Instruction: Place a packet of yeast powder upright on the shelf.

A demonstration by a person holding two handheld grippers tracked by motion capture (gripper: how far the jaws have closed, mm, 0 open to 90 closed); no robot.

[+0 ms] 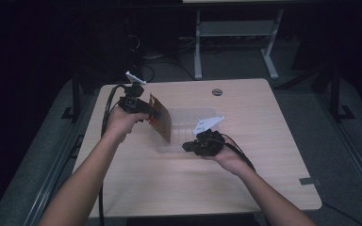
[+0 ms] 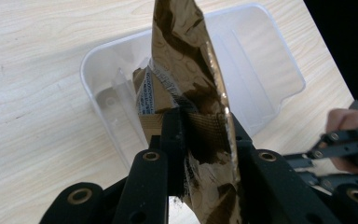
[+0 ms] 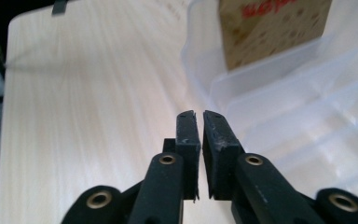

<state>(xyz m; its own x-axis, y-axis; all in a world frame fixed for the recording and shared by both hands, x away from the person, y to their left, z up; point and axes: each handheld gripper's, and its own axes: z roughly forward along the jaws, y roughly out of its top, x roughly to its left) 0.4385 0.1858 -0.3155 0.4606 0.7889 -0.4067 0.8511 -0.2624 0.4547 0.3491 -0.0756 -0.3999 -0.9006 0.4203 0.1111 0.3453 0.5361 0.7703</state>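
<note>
My left gripper [image 1: 152,113] is shut on a flat gold-brown foil pouch [image 1: 161,117] with red print, held up on edge over the left end of a clear plastic tray [image 1: 202,114]. In the left gripper view the pouch [image 2: 191,70] rises between the jaws above the tray [image 2: 261,60]. My right gripper [image 1: 188,147] sits at the tray's near edge with its jaws closed and nothing between them. In the right gripper view its fingertips [image 3: 198,122] nearly touch beside the tray's rim [image 3: 200,84], and the pouch [image 3: 272,28] stands farther off.
The light wooden table [image 1: 193,188] has a round cable grommet [image 1: 217,92] near its far edge. A piece of grey tape [image 1: 309,181] sits at the right edge. Desk legs [image 1: 198,47] stand on the dark floor behind.
</note>
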